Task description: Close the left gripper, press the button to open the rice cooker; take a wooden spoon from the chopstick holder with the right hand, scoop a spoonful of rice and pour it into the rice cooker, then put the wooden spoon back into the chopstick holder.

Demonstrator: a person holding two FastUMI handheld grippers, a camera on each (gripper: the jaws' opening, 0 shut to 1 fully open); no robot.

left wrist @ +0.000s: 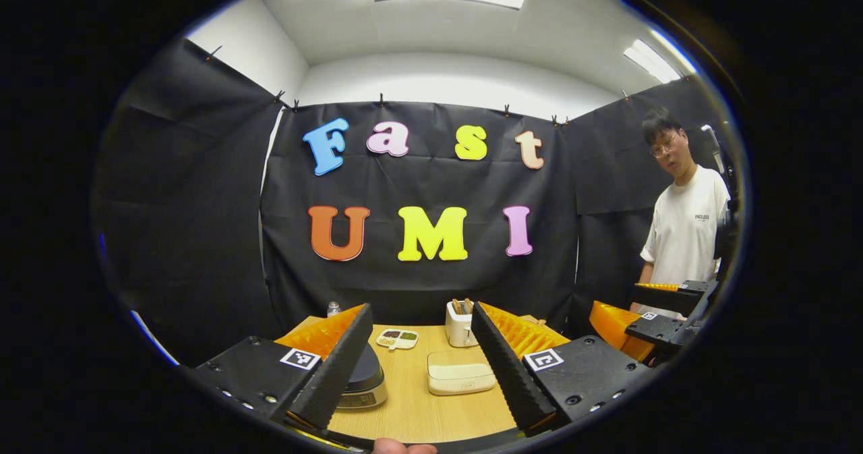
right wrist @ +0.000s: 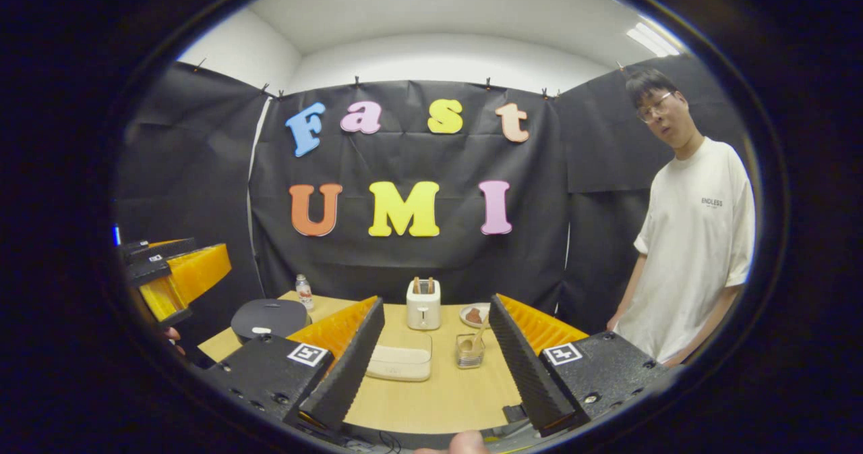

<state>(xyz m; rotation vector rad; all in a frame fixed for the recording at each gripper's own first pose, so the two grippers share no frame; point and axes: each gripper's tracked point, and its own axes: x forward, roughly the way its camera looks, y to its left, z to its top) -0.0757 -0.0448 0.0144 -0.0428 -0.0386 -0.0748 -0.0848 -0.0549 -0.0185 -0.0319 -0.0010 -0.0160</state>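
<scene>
Your left gripper hangs above the near edge of the table w/ jaws spread wide, nothing between them. Through the gap you see a cream lidded box mid-table, a white toaster behind it, and a small divided dish to the left w/ dark and green bits in it. The rice cooker sits partly behind your left finger, dark lid down, pale base showing. Your right gripper is also wide open and holds nothing, raised over the table's near side. Between its fingers: the same box, the toaster at the back, and the clear chopstick holder just right of the box w/ the wooden spoon standing in it, handle leaning right. A plate w/ something reddish sits behind the holder. In the right gripper view the cooker sits at the table's left end, lid closed, w/ a small bottle just behind it. A person in a white tee stands at the right side of the table. Can't tell where the rice is.
</scene>
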